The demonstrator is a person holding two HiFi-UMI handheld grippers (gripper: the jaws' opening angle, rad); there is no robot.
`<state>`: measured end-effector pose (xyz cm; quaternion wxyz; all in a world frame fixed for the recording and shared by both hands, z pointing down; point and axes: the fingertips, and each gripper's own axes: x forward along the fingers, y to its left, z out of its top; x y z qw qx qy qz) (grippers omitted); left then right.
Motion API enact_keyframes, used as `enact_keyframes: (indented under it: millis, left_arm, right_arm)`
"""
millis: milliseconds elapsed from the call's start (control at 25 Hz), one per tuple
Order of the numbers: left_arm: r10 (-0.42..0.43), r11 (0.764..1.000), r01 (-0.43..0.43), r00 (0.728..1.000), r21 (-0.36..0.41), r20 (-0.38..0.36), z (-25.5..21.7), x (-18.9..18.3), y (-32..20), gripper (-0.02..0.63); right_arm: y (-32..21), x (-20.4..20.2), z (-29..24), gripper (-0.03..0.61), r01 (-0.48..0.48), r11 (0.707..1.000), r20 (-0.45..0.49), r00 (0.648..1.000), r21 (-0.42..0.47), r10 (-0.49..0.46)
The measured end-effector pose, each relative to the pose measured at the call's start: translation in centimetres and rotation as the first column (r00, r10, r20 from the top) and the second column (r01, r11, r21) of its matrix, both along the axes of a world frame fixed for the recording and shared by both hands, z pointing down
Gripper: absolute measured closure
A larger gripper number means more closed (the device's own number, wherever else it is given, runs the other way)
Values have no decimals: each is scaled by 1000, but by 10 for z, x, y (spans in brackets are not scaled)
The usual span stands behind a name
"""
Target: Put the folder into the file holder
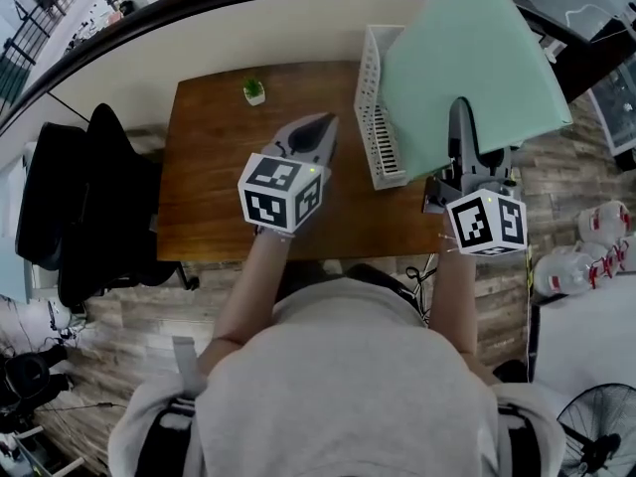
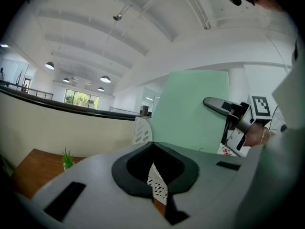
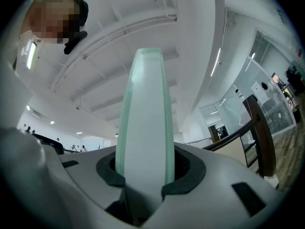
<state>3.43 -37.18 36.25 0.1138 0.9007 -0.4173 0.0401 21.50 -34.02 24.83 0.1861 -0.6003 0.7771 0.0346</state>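
Note:
A pale green folder (image 1: 477,68) is held up in the air, tilted, over the right end of the wooden table (image 1: 214,182). My right gripper (image 1: 462,117) is shut on its lower edge; in the right gripper view the folder (image 3: 143,118) rises edge-on from between the jaws (image 3: 143,175). The white mesh file holder (image 1: 380,117) stands on the table just left of and partly under the folder. My left gripper (image 1: 316,132) hovers over the table's middle, shut and empty, left of the holder. The left gripper view shows the folder (image 2: 190,113), the holder (image 2: 142,130) and the right gripper (image 2: 217,104).
A small green potted plant (image 1: 254,90) sits near the table's far edge. A black chair with dark cloth (image 1: 89,207) stands left of the table. A curved white wall with a dark rail (image 1: 248,18) runs behind. White bags (image 1: 586,251) and a fan (image 1: 596,435) are on the floor at right.

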Motion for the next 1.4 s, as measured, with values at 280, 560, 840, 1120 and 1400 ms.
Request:
enact_keyframes:
  millis: [280, 560, 840, 1120, 1400]
  left_arm:
    - [-21, 1000, 21, 1000, -20, 15, 6, 2, -13, 601]
    - [-34, 998, 35, 999, -46, 19, 19, -3, -17, 601]
    - [-54, 997, 55, 998, -60, 17, 26, -12, -23, 601]
    - [-66, 994, 67, 998, -86, 20, 38, -15, -23, 601]
    - [-55, 993, 55, 998, -101, 6, 42, -11, -26, 601]
  right_arm:
    - [-21, -6, 18, 405, -14, 1000, -39, 999, -1, 14]
    - [-37, -14, 43, 405, -16, 1000, -32, 999, -22, 15]
    - [-46, -25, 61, 403, -9, 1000, -90, 996, -25, 7]
    - [-54, -30, 88, 399, 5, 998, -114, 993, -65, -13]
    - [-66, -42, 125, 385, 29, 982, -157, 986, -187, -59]
